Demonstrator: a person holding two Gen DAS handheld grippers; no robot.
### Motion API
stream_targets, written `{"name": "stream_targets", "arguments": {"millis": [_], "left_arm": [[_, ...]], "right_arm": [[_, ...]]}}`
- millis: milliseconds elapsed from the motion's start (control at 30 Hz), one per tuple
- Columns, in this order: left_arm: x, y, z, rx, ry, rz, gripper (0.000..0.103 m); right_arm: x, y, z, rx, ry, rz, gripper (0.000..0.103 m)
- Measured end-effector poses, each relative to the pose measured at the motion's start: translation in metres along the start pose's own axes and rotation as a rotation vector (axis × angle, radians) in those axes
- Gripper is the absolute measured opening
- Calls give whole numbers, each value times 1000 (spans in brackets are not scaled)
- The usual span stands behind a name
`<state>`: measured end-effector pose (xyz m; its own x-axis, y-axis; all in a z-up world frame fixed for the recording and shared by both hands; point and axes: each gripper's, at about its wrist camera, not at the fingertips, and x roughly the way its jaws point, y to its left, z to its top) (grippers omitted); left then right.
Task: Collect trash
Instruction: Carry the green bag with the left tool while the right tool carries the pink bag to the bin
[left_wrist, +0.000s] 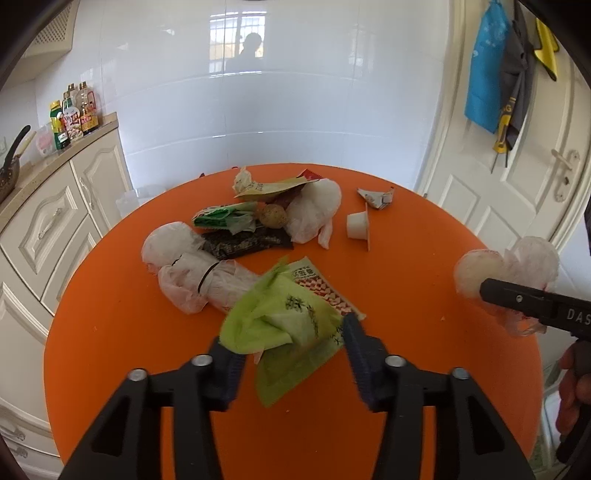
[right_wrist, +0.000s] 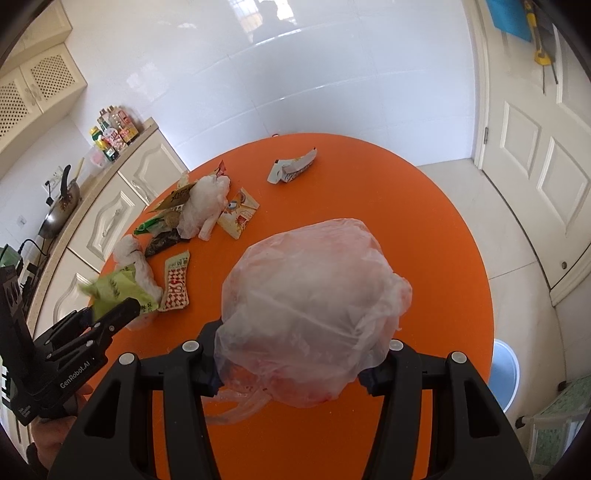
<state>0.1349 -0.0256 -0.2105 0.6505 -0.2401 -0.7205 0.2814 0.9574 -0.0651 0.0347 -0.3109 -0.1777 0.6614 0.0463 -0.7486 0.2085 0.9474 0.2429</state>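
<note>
- Two hand-held grippers work: the right hand-held gripper (right_wrist: 290, 363) grips the plastic bag (right_wrist: 314, 295).
- Left hand-held gripper (left_wrist: 291, 354) straddles the green wrapper (left_wrist: 280, 325), jaws open (unpinched); close squarely before lifting off the worktop (left_wrist: 406, 369).

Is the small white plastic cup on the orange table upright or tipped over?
Tipped over: the small white plastic cup lies on its side.

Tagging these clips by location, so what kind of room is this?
Most likely a home kitchen: sauce bottles and a wok sit on a cabinet counter, beside a round orange table.
</note>
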Motion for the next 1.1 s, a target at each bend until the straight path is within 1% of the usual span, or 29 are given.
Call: {"name": "stream_targets", "arguments": {"millis": [33, 100, 133, 167, 200, 233, 267, 333, 433, 600, 767, 833, 967, 1100], "left_arm": [[3, 0, 0, 2, -3, 8, 61], [8, -1, 1, 7, -6, 14, 61], [6, -1, 0, 7, -9, 7, 61], [8, 0, 0, 1, -8, 0, 57], [2, 1, -3, -6, -7, -5, 36], [3, 2, -2, -19, -1, -30, 28], [-2, 3, -3, -27, -7, -41, 25], [-9, -4, -3, -8, -34, -38, 21], [-22, -5, -5, -2, -64, -51, 19], [-53, -4, -6, -4, -137, -78, 19], [-72, -16, 3, 11, -165, -107, 19], [-76, -27, 10, 23, -162, -113, 19], [-84, -56, 22, 65, -171, -162, 19], [-86, -98, 35, 131, -174, -233, 19]], "right_arm": [[0, 0, -1, -1, 3, -1, 55], [0, 1, -3, -3, 5, 0, 55], [-1, 1, -3, -4, 4, 1, 55], [-2, 1, -3, -5, 4, 2, 55], [-2, 1, -3, -6, 2, 3, 55], [-3, 1, -3, -8, -1, 4, 55], [-5, 2, -3, -10, -3, 4, 55], [-6, 1, -3, -9, -5, 3, 55], [-10, -2, -4, -6, -9, 1, 55], [-22, -6, -3, 5, -31, 12, 55], [-37, -10, 0, 9, -63, 23, 55], [-46, -13, 1, 8, -82, 17, 55], [-68, -24, 2, 21, -123, 4, 55], [-96, -47, 2, 51, -175, -32, 55]]}}
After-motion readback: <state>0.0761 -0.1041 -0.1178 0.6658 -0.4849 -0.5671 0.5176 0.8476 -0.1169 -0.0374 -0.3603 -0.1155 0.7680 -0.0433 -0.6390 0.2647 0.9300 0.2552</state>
